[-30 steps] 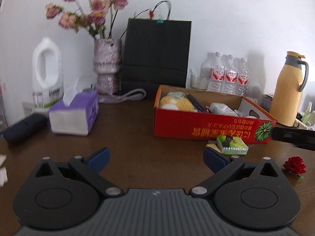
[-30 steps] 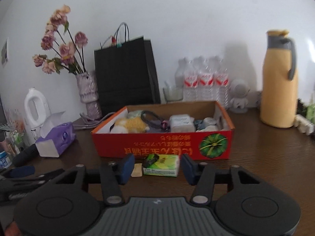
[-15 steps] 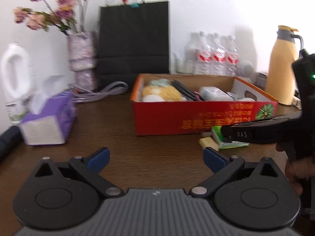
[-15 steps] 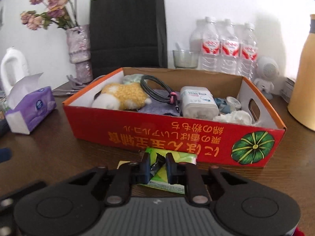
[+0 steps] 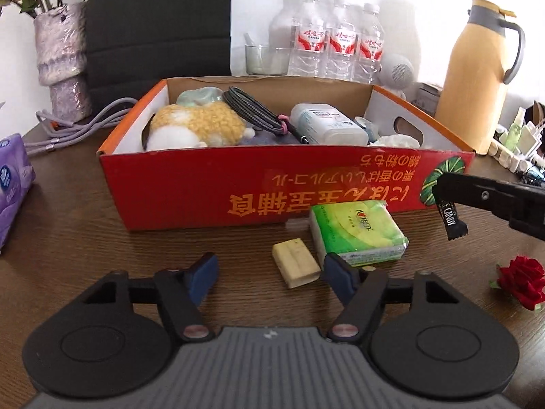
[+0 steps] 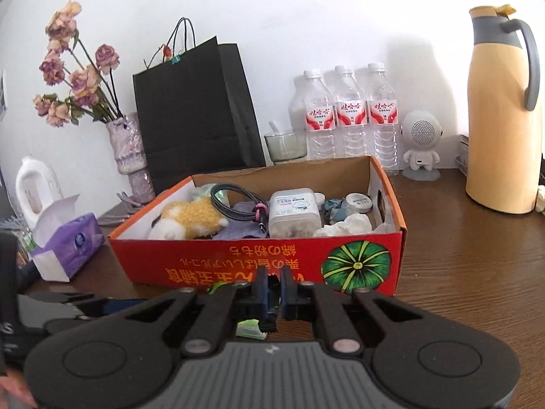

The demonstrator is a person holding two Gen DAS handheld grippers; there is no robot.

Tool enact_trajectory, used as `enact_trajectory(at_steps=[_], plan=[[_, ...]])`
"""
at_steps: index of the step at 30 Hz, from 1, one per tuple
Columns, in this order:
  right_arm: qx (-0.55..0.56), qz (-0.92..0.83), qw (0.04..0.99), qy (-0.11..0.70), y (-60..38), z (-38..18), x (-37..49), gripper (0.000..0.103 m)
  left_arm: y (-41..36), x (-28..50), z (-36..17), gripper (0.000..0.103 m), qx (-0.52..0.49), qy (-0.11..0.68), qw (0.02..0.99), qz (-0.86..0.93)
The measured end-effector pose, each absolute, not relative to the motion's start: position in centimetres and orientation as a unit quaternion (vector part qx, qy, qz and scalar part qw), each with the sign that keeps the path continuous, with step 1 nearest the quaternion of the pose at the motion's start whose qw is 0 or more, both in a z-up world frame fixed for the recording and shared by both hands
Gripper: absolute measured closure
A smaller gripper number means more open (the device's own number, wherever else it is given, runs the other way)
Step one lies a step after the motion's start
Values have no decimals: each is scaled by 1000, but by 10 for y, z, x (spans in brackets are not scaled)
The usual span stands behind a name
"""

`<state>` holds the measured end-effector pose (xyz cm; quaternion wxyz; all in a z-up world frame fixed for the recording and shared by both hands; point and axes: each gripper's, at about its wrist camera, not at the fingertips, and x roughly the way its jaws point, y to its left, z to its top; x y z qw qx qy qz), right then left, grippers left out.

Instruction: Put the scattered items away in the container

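Observation:
The red cardboard box point(image 5: 204, 187) point(image 6: 211, 266) stands on the brown table, holding a plush toy, a cable, a white pack and other items. In front of it lie a green tissue pack point(image 5: 357, 231), a pale yellow block point(image 5: 296, 262) and, far right, a red rose point(image 5: 519, 281). My left gripper point(image 5: 270, 272) hovers low over the table, its jaws closing. The yellow block lies just inside the right finger and neither pad touches it. My right gripper point(image 6: 272, 293) point(image 5: 442, 187) is shut on a black candy wrapper point(image 5: 451, 218) point(image 6: 270, 281), held above the table before the box's right end.
A purple tissue box point(image 6: 68, 248) and white jug point(image 6: 34, 191) sit left. Along the back wall stand a vase of dried roses point(image 6: 129, 156), a black paper bag point(image 6: 197, 112), a glass bowl point(image 6: 286, 146), water bottles point(image 6: 351, 116), a white figurine point(image 6: 420, 143) and a yellow thermos point(image 6: 500, 116).
My right gripper shut on the black wrapper lying on the green pack and lifted it off. My left gripper moved closer to the box and the yellow block, and its jaws narrowed.

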<state>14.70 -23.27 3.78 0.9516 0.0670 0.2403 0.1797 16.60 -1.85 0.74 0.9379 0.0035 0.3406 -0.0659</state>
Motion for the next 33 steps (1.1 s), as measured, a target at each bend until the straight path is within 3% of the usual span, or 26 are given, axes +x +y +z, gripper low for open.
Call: enact_trajectory(at_steps=[2, 4, 6, 12, 19, 27, 33], plan=[[65, 185, 951, 239, -230, 38, 144, 97, -24, 167, 7, 34, 9, 341, 938, -65], [59, 188, 951, 238, -227, 38, 141, 97, -29, 166, 6, 46, 21, 338, 939, -66], [57, 187, 951, 239, -225, 37, 139, 97, -29, 163, 6, 79, 25, 333, 940, -68], [55, 185, 951, 243, -223, 34, 138, 97, -17, 149, 10, 80, 12, 334, 941, -58], [56, 186, 954, 230, -218, 39, 129, 97, 8, 89, 38, 80, -12, 264, 964, -29], [61, 192, 967, 153, -209, 71, 66, 97, 16, 21, 73, 80, -23, 155, 987, -35], [48, 190, 974, 110, -209, 92, 16, 97, 10, -15, 85, 79, -25, 135, 988, -67]])
